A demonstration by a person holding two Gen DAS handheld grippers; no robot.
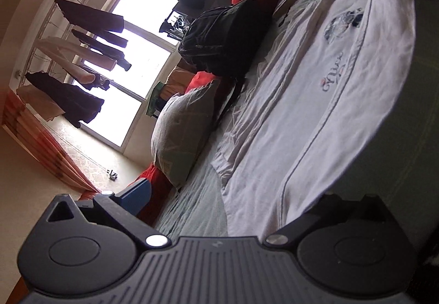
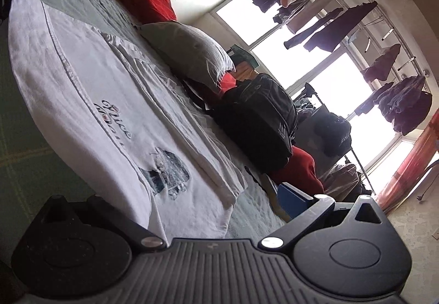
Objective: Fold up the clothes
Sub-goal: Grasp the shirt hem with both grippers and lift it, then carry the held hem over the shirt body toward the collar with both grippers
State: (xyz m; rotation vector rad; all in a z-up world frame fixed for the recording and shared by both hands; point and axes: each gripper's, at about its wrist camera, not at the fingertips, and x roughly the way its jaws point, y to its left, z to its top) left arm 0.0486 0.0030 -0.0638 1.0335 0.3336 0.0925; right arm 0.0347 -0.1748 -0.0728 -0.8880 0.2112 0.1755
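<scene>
White shirt, left view: my left gripper (image 1: 219, 210) has both fingers wide apart; 1 soft, light T-shirt (image 1: 323, 101) lies flat on the green bed (image 1: 192, 210).
Right view: right gripper (image 2: 214, 210) gapes too; I'd pinch the near hem (image 2: 162, 221).

A white T-shirt (image 1: 315, 112) with dark print lies on green bedding (image 1: 192, 208) beside a black backpack (image 2: 260, 123).

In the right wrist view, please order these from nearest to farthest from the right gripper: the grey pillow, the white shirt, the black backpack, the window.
1. White shirt: spread on the bed, directly before the right gripper.
2. Black backpack: on the bed's far side, beyond the shirt.
3. Grey pillow: farther along the bed, toward the headboard.
4. Window: at the back wall.
</scene>
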